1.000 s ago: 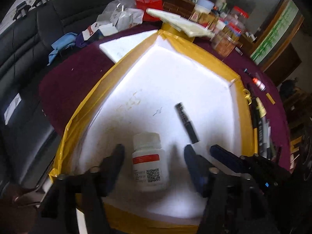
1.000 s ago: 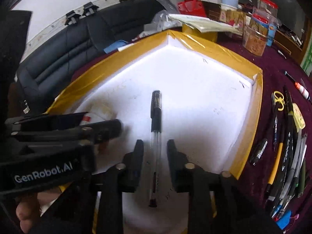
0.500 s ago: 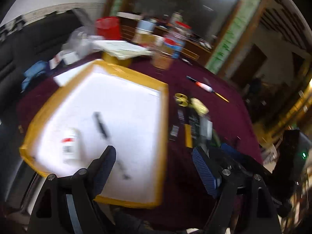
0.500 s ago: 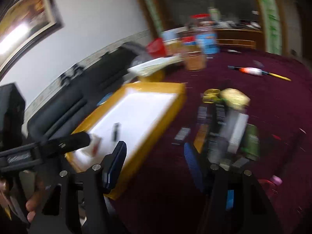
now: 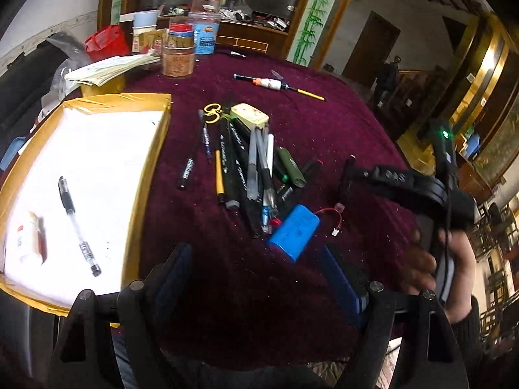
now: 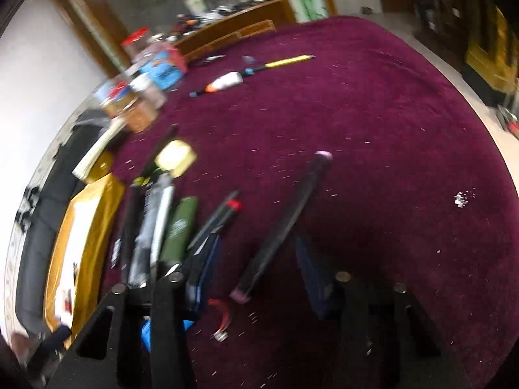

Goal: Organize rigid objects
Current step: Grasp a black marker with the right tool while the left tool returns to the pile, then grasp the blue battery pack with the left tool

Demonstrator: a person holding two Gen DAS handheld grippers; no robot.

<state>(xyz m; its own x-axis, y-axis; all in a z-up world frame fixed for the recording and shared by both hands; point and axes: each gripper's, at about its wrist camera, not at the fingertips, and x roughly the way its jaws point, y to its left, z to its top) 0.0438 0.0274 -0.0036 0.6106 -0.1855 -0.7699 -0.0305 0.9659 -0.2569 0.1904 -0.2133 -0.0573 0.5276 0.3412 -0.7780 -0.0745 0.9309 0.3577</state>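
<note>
Maroon cloth covers the tabletop, where a dark stick [image 6: 285, 223] lies between the parted, empty fingers of the right tool [image 6: 256, 275], its long axis running away up-right. The left tool [image 5: 256, 278], also wide and empty, is held nearer a blue battery pack [image 5: 293, 231].

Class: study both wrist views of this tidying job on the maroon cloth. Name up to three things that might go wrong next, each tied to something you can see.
1. The pens and markers lie heaped and crossing; gripping one may drag its neighbours.
2. The right hand-held gripper, open, straddles a long dark stick with pink ends that lies slantwise between its fingers, so it could pivot or slip.
3. The blue battery pack trails a thin red wire that may snag.
</note>
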